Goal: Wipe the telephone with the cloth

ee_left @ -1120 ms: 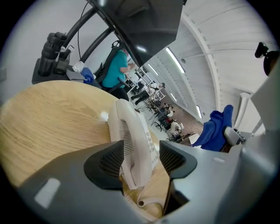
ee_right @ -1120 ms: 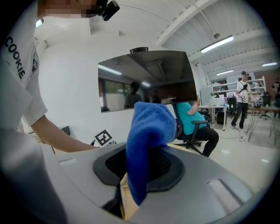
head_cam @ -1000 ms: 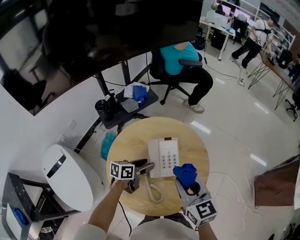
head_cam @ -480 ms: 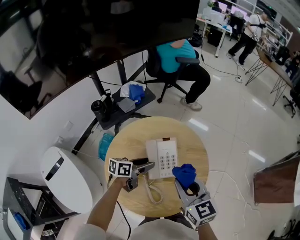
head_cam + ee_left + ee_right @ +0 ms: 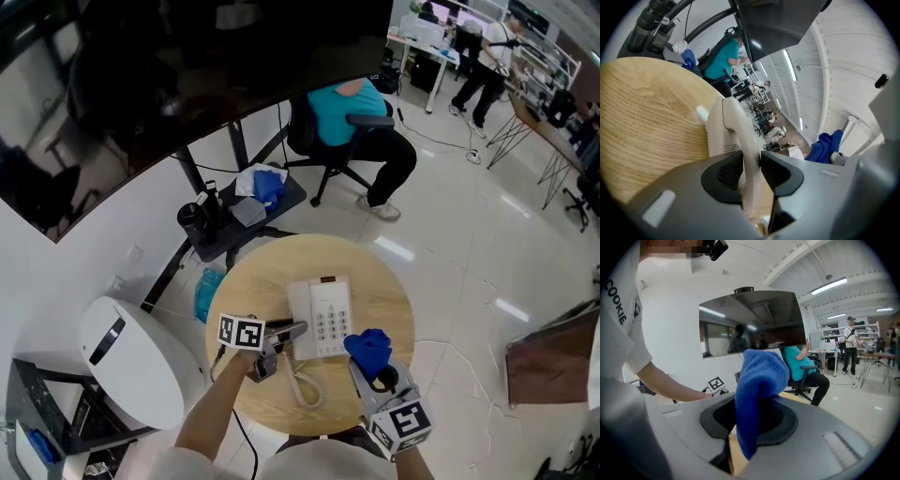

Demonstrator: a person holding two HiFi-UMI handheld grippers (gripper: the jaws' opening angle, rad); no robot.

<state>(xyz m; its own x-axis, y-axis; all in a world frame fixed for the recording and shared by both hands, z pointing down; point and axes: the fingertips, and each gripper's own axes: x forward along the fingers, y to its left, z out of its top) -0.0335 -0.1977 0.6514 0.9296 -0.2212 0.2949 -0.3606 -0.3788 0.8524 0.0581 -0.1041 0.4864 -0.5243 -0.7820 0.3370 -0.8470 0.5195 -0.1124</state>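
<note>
A white telephone (image 5: 324, 317) lies in the middle of the round wooden table (image 5: 375, 281), its coiled cord (image 5: 302, 382) trailing toward me. My left gripper (image 5: 287, 335) reaches level at the phone's left side. Its jaws have just been closing, and in the left gripper view the cream handset (image 5: 736, 126) stands between the pads, which press on it; there the left gripper (image 5: 751, 165) is shut. My right gripper (image 5: 375, 373) hovers at the table's near right, shut on a blue cloth (image 5: 369, 348) that droops over its jaws. In the right gripper view the cloth (image 5: 758, 376) hides most of the gap of that gripper (image 5: 754, 417).
A white rounded appliance (image 5: 131, 352) stands left of the table. Behind the table is a low dark stand (image 5: 239, 211) with a cup and cloths. A person in a teal shirt sits on an office chair (image 5: 352, 117) farther back. A dark screen hangs overhead.
The left gripper has rolled slightly at the handset and its jaws look closer together. The right gripper with the cloth has kept still.
</note>
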